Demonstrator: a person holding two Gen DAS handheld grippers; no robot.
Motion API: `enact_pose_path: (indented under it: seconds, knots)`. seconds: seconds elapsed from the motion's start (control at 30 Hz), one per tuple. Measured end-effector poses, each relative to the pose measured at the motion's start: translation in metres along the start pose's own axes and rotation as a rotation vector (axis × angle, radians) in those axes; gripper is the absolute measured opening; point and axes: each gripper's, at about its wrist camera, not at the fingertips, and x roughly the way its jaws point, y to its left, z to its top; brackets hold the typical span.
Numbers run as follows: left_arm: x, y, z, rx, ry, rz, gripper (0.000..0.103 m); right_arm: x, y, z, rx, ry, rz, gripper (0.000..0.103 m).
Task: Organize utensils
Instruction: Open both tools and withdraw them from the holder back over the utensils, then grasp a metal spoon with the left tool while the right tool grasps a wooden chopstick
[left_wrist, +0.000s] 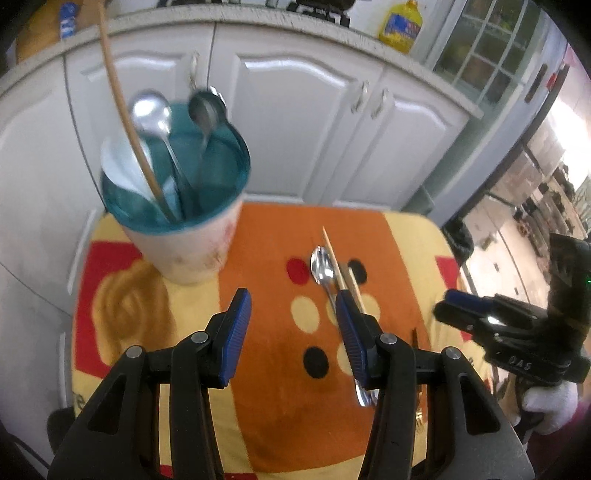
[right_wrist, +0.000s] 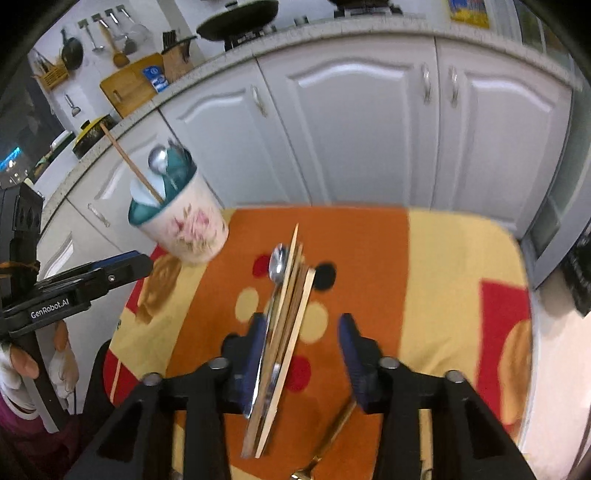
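Observation:
A white flowered cup with a teal inside (left_wrist: 184, 206) stands at the table's far left and holds two metal spoons (left_wrist: 151, 114), a wooden stick (left_wrist: 125, 122) and something white. It also shows in the right wrist view (right_wrist: 184, 225). A pile of utensils lies mid-table: a metal spoon (right_wrist: 277, 266), wooden chopsticks (right_wrist: 291, 310) and flat sticks. My left gripper (left_wrist: 293, 310) is open and empty, above the cloth near the cup. My right gripper (right_wrist: 303, 328) is open, low over the pile, with the utensils lying between its fingers.
The small table has an orange, yellow and red cloth (right_wrist: 369, 258). A gold utensil (right_wrist: 328, 443) lies near the front edge. White cabinet doors (right_wrist: 351, 129) stand just behind the table. A worktop with kitchenware runs above them.

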Motion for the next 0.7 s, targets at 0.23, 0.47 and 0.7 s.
enact_pose_path:
  seconds: [0.23, 0.47, 0.7]
  knots:
    - [0.015, 0.005, -0.006, -0.017, 0.044, 0.012, 0.047, 0.059, 0.012, -0.008, -0.026, 0.088, 0.047, 0.034]
    - [0.026, 0.009, -0.009, -0.028, 0.079, 0.011, 0.047, 0.092, 0.016, -0.011, -0.081, 0.142, -0.052, 0.026]
    - [0.047, -0.003, -0.008, -0.012, 0.114, -0.004, 0.047, 0.051, -0.028, -0.013, 0.024, 0.099, -0.099, 0.018]
